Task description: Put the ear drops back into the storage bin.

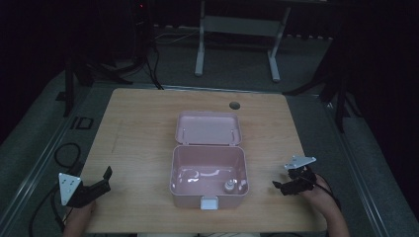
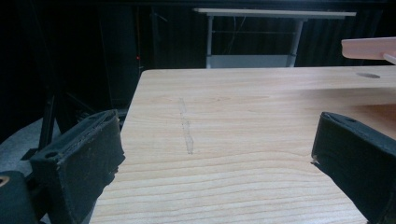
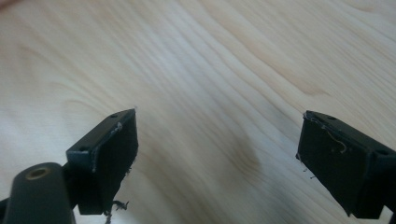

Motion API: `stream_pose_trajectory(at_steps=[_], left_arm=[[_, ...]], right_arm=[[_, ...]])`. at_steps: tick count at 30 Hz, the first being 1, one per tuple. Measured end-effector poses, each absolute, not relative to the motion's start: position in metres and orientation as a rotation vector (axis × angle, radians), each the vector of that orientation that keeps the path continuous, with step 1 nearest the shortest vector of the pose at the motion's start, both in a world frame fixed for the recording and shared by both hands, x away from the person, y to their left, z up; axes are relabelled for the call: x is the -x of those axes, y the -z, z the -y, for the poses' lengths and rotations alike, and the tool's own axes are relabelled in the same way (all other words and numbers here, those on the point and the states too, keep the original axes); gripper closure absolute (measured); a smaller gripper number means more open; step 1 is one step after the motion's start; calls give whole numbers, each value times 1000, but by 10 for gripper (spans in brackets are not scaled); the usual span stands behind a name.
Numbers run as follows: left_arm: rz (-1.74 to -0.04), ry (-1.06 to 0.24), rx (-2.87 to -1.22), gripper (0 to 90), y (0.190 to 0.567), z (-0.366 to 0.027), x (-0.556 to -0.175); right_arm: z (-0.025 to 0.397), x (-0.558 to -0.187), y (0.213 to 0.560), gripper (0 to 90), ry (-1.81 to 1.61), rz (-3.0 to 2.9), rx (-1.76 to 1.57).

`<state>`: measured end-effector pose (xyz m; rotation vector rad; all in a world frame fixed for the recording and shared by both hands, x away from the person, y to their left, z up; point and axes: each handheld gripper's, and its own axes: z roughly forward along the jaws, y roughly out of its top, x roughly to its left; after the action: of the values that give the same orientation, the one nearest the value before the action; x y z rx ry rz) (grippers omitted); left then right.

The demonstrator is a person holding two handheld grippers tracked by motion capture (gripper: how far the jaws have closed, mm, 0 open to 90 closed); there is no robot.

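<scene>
A pink plastic box [image 1: 208, 192] stands open at the middle of the wooden table [image 1: 138, 133], its lid [image 1: 209, 127] laid back behind it. Inside, near the front right corner, sits a small pale knob-like object [image 1: 229, 186]; I cannot tell what it is. My left gripper [image 1: 104, 180] rests near the table's front left corner, open and empty. In the left gripper view, that gripper [image 2: 217, 154] has bare wood between its jaws and a pink lid edge [image 2: 369, 47] at top right. My right gripper [image 1: 282, 177] is right of the box. In the right gripper view it [image 3: 217, 158] is open over bare tabletop.
A round cable hole [image 1: 234, 105] sits in the table behind the lid. A faint pale streak [image 2: 187, 135] marks the wood ahead of the left gripper. Beyond the table stand a white-legged desk frame [image 1: 237, 29] and dark stands on grey floor.
</scene>
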<state>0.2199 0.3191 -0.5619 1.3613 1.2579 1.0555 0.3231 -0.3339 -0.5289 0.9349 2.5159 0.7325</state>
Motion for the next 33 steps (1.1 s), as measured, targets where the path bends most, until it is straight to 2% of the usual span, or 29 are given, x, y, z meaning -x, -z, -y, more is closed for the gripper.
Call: stream_pose_trajectory(at_steps=[20,33], left_arm=[[-1254,-1051,-1362,20,562,-319,-220],[-1257,-1048,-1356,20,562,-320,-220]], right_arm=[[339,-319,553,113,-758,-2010,-1277],[343,-313,553,113,-808,-1760,-1377]])
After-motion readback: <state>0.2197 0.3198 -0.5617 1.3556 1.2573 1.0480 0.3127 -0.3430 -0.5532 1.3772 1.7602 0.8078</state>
